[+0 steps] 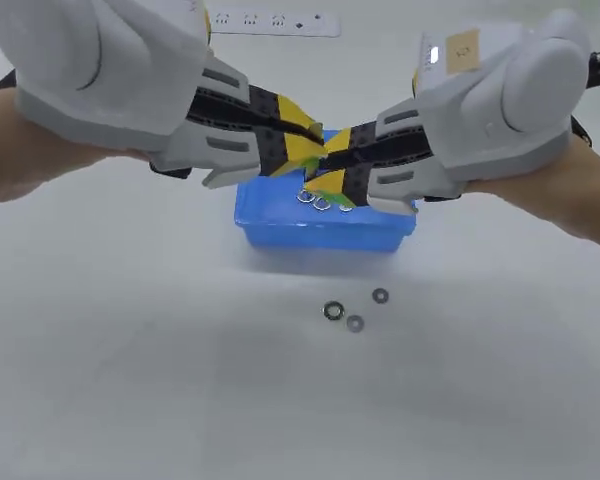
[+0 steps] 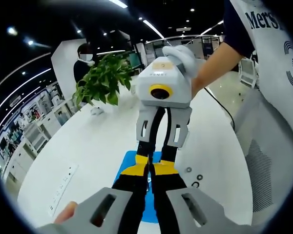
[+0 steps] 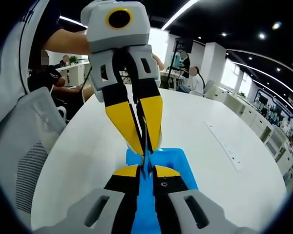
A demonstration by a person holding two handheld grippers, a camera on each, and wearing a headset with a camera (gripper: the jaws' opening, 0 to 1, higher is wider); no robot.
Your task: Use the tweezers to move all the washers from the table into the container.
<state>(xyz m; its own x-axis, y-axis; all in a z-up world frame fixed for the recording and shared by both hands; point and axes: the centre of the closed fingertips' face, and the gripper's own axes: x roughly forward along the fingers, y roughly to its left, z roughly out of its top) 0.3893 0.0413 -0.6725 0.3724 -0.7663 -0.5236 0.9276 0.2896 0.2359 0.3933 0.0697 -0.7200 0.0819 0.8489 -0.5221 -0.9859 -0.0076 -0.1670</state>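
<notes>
My left gripper [image 1: 315, 148] and right gripper [image 1: 332, 160] meet tip-to-tip over the container [image 1: 310, 238], both pinched on the thin tweezers [image 3: 145, 151], likely regripping before the washers [image 1: 332, 311] at its 6 o'clock.

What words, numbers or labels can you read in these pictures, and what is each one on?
"Mers": on the person's top in the left gripper view, cut off by the view's edge.
"3", probably: a large figure lower on the same top, partly cut off.
The yellow label on the right gripper: too blurred to read.
Markings on the power strip: too small to read.
</notes>
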